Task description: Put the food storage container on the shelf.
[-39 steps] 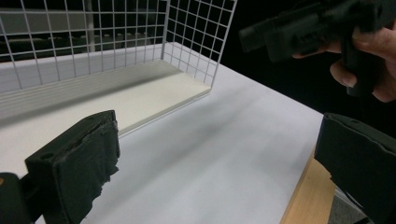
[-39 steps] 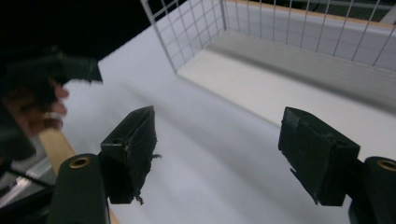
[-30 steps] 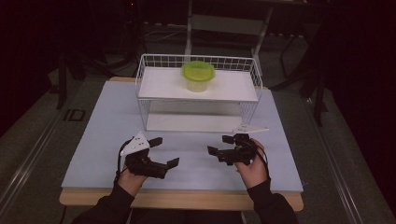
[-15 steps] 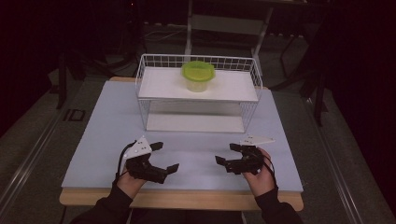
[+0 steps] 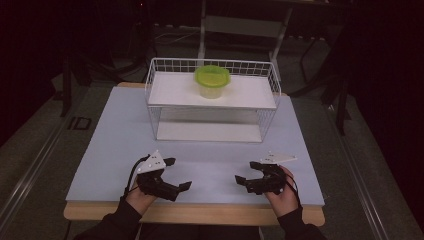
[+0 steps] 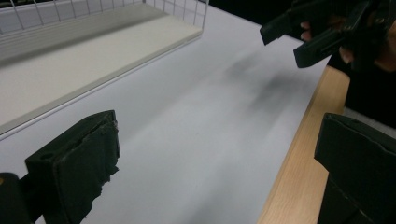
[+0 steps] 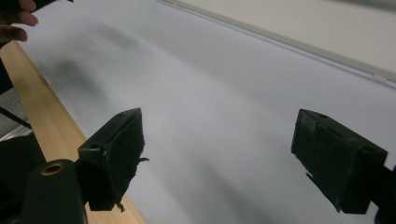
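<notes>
At frame centre, the matt pale-grey smooth tabletop is showing a bare light-wood edge. The white wire-metal rack is carrying a translucent green-lidded plastic tub. The matt black rough-edged pads are looking worn.

The left gripper view's edge cuts off the wire rack.

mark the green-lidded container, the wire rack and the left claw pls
green-lidded container (image 5: 212, 81): high view, on the front of its green lid.
wire rack (image 5: 211, 63): high view, on the rear top rim.
left claw (image 5: 177, 173): high view, midway between its open fingertips, near the table's front edge.
</notes>
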Available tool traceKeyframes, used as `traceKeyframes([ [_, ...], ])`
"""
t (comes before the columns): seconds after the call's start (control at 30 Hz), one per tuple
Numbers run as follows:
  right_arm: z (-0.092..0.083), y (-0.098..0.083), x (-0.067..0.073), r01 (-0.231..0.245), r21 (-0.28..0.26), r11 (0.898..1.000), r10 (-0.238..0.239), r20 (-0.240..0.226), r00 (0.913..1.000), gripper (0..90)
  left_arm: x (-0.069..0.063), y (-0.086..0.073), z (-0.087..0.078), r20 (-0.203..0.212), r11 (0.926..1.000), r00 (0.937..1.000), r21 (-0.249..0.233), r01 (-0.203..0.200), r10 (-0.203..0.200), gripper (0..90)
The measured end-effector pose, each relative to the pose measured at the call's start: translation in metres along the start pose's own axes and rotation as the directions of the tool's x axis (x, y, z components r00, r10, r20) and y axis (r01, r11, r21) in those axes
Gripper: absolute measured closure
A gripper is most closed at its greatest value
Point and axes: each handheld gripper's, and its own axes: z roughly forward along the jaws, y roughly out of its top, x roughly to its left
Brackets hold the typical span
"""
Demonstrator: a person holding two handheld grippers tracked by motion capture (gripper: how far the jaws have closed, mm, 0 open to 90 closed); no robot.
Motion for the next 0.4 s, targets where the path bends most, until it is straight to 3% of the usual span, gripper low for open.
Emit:
traceKeyframes([
  [0.07,0.0019,-0.0019,-0.0006,0.009,0.016,1.0,-0.009,0.019,0.9998,16.9,0.0,-0.0012,0.0012,0.006,0.9999,1.0,0.01,0.005,-0.005,1.0],
  [0.4,0.0056,-0.0031,-0.0029,0.012,0.025,1.0,-0.012,0.014,0.9998,16.8,0.0003,-0.005,0.0065,0.022,0.9993,0.9997,0.035,0.011,-0.012,1.0],
])
